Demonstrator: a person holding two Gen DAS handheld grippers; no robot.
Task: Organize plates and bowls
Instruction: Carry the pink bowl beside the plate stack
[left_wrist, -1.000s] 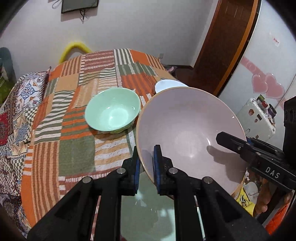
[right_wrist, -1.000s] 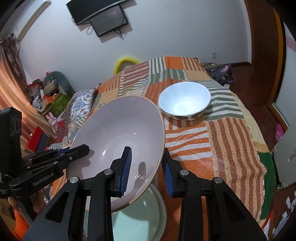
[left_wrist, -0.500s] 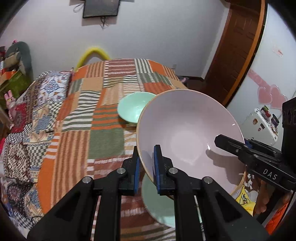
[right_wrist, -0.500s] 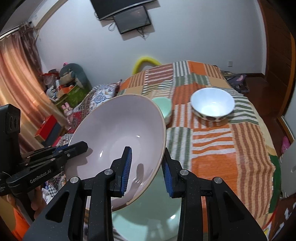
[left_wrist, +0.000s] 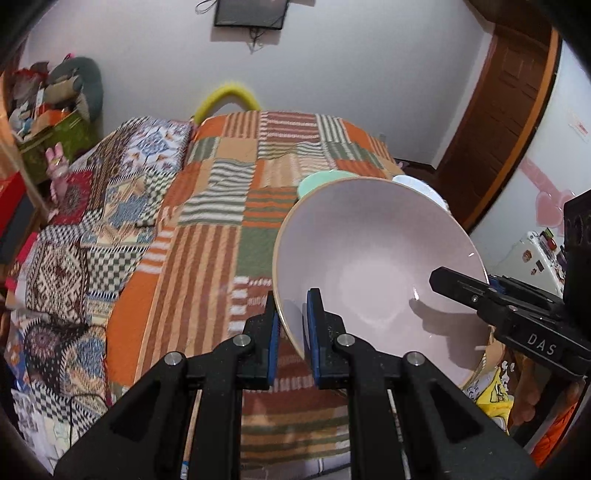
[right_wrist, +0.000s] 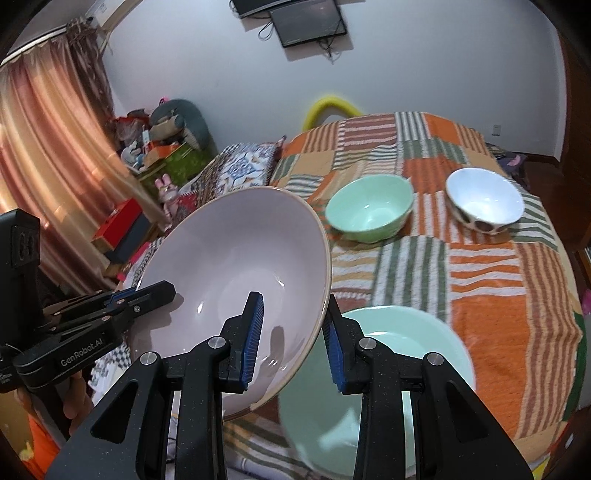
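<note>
A large pale pink bowl (left_wrist: 373, 258) is held in the air over the bed by both grippers. My left gripper (left_wrist: 291, 326) is shut on its left rim. My right gripper (right_wrist: 293, 334) is shut on its right rim; the bowl also shows in the right wrist view (right_wrist: 236, 280). A mint green plate (right_wrist: 384, 373) lies on the blanket below the right gripper. A small mint green bowl (right_wrist: 369, 212) and a white bowl with dark spots (right_wrist: 484, 205) stand further back on the blanket.
The bed wears an orange, green and white striped patchwork blanket (right_wrist: 480, 288). A patterned quilt (left_wrist: 74, 251) covers its left side. A wooden door (left_wrist: 498, 122) is at the right, boxes and toys (right_wrist: 162, 147) at the left wall.
Both grippers have lifted the pink bowl higher and drawn it back towards the near end of the bed. The green plate, earlier under the bowl, now lies uncovered in the right wrist view.
</note>
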